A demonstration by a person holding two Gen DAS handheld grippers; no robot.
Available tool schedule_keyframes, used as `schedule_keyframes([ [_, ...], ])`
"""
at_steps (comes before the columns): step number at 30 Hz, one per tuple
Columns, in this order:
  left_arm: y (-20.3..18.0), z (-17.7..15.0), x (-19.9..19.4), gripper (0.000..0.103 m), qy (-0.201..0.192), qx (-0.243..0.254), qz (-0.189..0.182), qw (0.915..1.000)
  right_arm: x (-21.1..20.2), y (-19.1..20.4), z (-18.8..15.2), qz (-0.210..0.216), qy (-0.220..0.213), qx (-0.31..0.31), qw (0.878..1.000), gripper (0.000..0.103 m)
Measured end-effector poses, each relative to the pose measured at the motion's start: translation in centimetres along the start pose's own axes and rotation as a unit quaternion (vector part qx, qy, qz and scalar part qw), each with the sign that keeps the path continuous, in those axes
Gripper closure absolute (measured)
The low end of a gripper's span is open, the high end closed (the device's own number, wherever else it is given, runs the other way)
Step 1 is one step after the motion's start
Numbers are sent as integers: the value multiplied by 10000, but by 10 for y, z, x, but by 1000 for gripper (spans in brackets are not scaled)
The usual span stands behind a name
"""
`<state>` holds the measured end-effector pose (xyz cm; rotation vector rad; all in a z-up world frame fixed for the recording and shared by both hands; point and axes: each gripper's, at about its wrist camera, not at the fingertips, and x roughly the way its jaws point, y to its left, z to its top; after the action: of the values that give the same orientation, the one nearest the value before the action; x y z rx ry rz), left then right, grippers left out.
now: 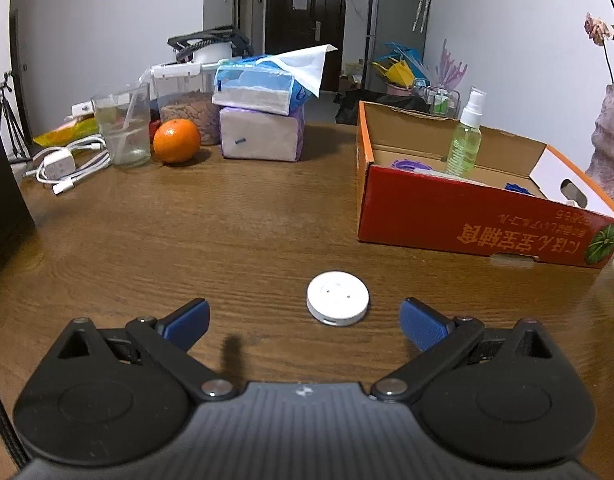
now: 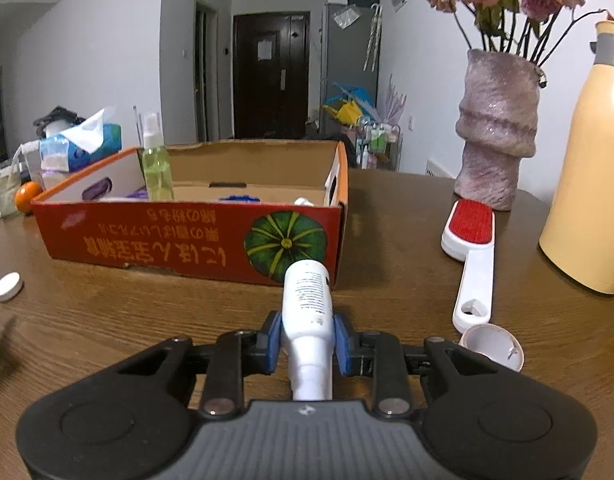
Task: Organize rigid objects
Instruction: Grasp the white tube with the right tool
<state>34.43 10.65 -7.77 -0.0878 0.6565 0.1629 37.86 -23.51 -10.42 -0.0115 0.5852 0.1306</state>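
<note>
— Judging by size, what comes first?

— Largest is the wooden worktop point(image 2: 147, 340), then the red cardboard box point(image 2: 187, 240) standing ahead of the right gripper point(image 2: 307, 340). Inside it a green spray bottle point(image 2: 158, 168) stands upright at the far left corner, with purple and blue items low on the floor, too hidden to name. So part of the sorting looks done.

— And what is left outside it?

— Ahead and to the right of the right gripper lies a red-and-white lint brush point(image 2: 471, 248), flat on the worktop, with a small pale cap point(image 2: 493, 346) just beyond the gripper's right side. Neither is in the box.

— What is the right gripper doing?

— Its blue pads are clamped on a white tube bottle point(image 2: 307, 300), which points forward toward the box's near wall, its narrow neck back toward the camera. The likely step is carrying it over that wall.

— The left one?

— The left gripper point(image 1: 305, 320) is spread wide and holds nothing. A small white round disc point(image 1: 337, 298) sits on the worktop just ahead, between the fingertips' line and slightly toward the right pad, untouched. It seems the next candidate, with the box ahead to the right.
</note>
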Motion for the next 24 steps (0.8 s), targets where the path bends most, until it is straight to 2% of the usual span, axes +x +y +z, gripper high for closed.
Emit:
schedule_keyframes([
  [11,-11,4,11,2,-98,228,-21,9997,-14,8,1,-57,-253,45,9997,76],
  [20,-13,6,25,33,127,272,-248,9992,-18,13,0,-85,-308,79,9995,76],
  [24,-15,5,26,51,187,322,-408,9985,-20,16,-1,-85,-327,82,9994,76],
])
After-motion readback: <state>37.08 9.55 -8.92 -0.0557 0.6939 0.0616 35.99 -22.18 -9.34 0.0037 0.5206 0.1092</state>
